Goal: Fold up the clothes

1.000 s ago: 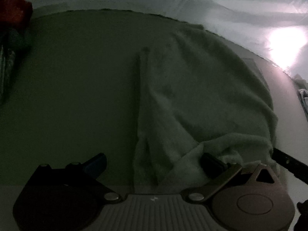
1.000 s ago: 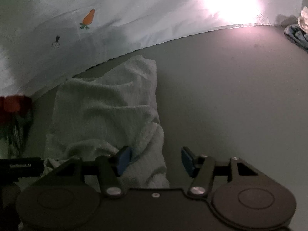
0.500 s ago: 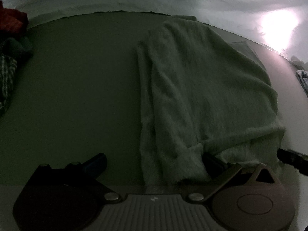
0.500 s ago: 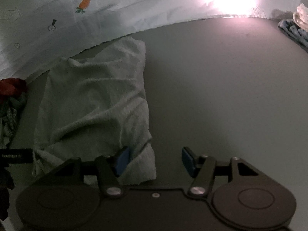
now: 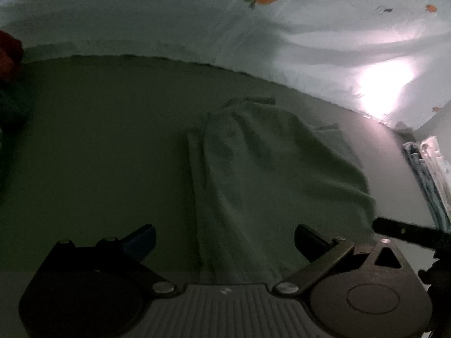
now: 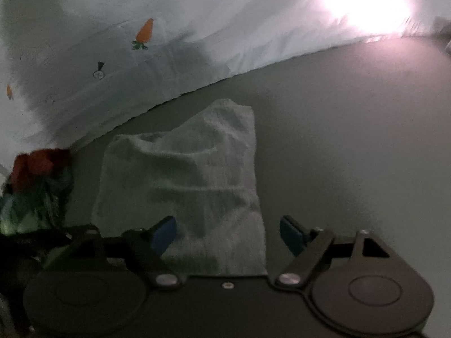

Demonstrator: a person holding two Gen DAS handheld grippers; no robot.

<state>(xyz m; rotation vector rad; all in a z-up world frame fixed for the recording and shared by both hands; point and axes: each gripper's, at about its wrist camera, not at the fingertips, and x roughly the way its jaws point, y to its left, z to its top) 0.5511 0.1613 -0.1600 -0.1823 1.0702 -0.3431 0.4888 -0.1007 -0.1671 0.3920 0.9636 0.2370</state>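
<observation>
1. Left wrist view puts the folded towel straight ahead of my left gripper, lying flat on the grey-green bed surface; its near end runs down between my two fingers and under the gripper body

2. My left fingers stand wide apart with nothing clamped; the towel lies below and between them, and neither pad presses on it

3. Right wrist view shows the same towel from the other side, with its near end between the fingers of my right gripper, set a little toward the left pad

4. My right jaws are opening at this moment; the towel sits in the gap, but I see no cloth pinched by either blue pad

5. The relation that matters: the towel's long axis runs away from both grippers, toward the carrot-print sheet at the far edge, so its short near edge faces me squarely

6. Both hands sit at that near edge, left hand at its left corner region and right hand at its right; I judge neither clearly nearer

7. My reading is that another fold would mean taking the near edge and carrying it along the long axis toward the far end

8. A pile of red and green clothes lies off to the left, well apart from the towel, and more folded cloth sits at the right edge
</observation>
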